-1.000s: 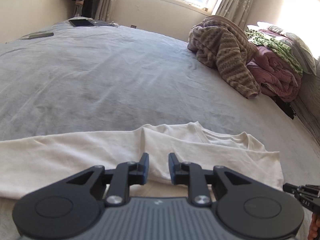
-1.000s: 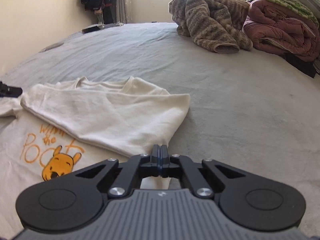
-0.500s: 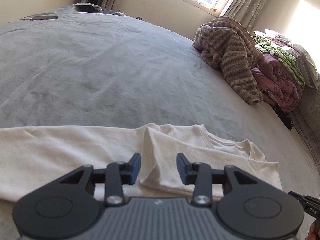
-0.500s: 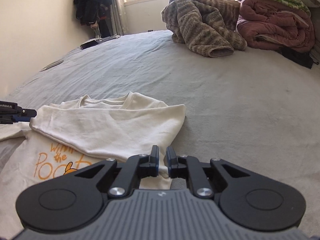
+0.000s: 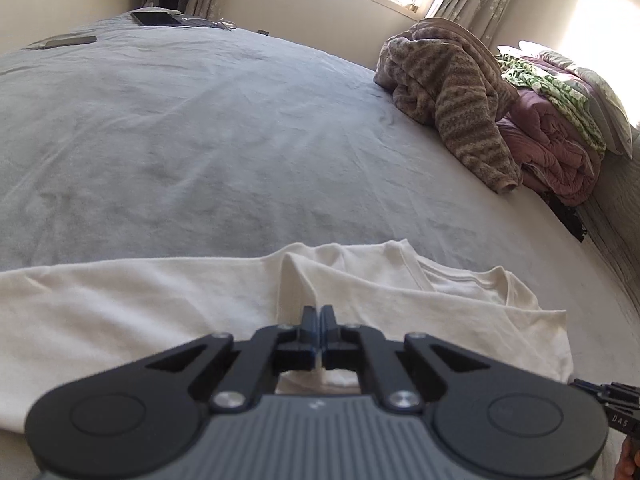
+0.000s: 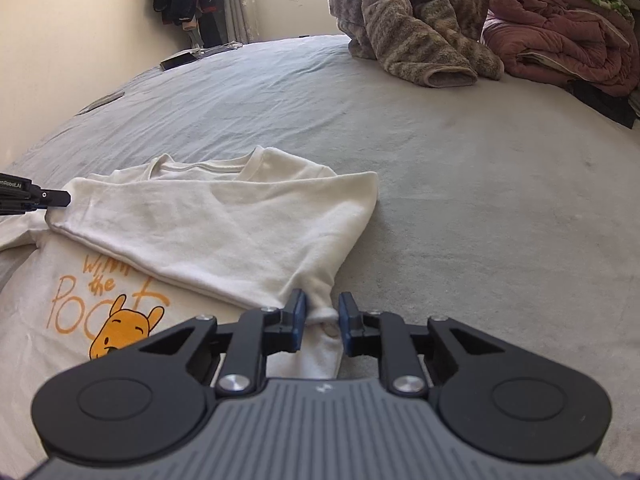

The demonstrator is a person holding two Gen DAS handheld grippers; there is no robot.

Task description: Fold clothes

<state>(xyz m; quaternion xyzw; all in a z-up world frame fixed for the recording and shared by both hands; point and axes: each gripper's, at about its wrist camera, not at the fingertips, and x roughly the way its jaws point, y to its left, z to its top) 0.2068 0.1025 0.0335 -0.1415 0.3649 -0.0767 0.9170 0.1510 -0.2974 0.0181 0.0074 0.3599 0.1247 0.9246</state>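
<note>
Cream T-shirt [image 6: 224,220] flat on the bed, orange bear print and lettering at 8 o'clock, one side folded over the front, collar toward 12.

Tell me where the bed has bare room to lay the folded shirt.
Widest bare patch: the grey bedspread beyond the shirt, up to the phone and tablet at the far edge. Also bare: right of the shirt, before the brown blanket. Crowded: the corner stacked with quilts.
</note>
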